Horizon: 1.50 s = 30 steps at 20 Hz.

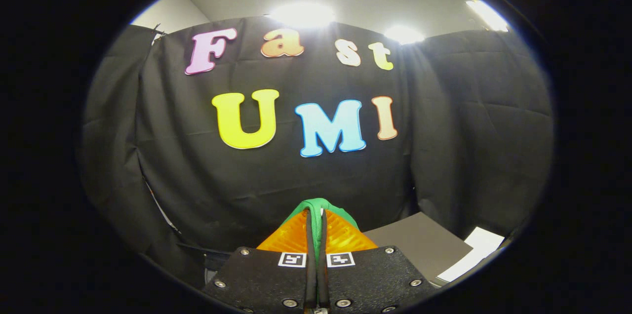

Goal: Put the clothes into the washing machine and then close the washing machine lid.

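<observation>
My gripper (316,215) is held up high, facing the black cloth wall. Its two orange fingers (289,237) are pressed together with a green piece of clothing (321,204) pinched between them. The green fabric bulges over the fingertips and a thin strip of it runs down the gap between the black pads. How much of the garment hangs below is hidden by the fingers and the gripper's black body.
A grey flat surface (419,245) lies low to the right of the fingers, with a white sheet or panel (476,250) at its far right edge. The black cloth wall (296,176) stands close ahead.
</observation>
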### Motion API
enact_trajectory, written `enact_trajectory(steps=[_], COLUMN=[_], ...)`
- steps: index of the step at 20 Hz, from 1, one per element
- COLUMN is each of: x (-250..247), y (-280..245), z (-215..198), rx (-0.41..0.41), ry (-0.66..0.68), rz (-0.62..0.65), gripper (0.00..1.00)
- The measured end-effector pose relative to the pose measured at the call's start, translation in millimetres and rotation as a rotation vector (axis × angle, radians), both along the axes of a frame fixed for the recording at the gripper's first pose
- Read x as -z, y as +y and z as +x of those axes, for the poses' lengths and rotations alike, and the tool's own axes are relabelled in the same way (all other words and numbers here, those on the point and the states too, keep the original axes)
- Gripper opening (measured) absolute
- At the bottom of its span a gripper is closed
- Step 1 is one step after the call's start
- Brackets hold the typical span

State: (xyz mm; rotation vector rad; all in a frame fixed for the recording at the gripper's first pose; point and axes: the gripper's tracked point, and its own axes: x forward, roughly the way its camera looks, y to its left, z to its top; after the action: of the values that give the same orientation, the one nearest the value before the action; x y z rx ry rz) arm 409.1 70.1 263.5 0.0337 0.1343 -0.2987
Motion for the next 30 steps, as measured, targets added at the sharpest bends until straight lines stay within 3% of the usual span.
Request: enact_trajectory(steps=[8,13,20,30], x=[-8,1,59,212], y=[143,201,230,220], z=[-2,-1,4,16], rx=[-0.189,-0.284,-0.326,-0.319], ry=[-0.006,0.011,0.112,0.360], rz=[0.028,0.017,0.011,0.072], gripper=[0.01,0.01,0.01,0.01])
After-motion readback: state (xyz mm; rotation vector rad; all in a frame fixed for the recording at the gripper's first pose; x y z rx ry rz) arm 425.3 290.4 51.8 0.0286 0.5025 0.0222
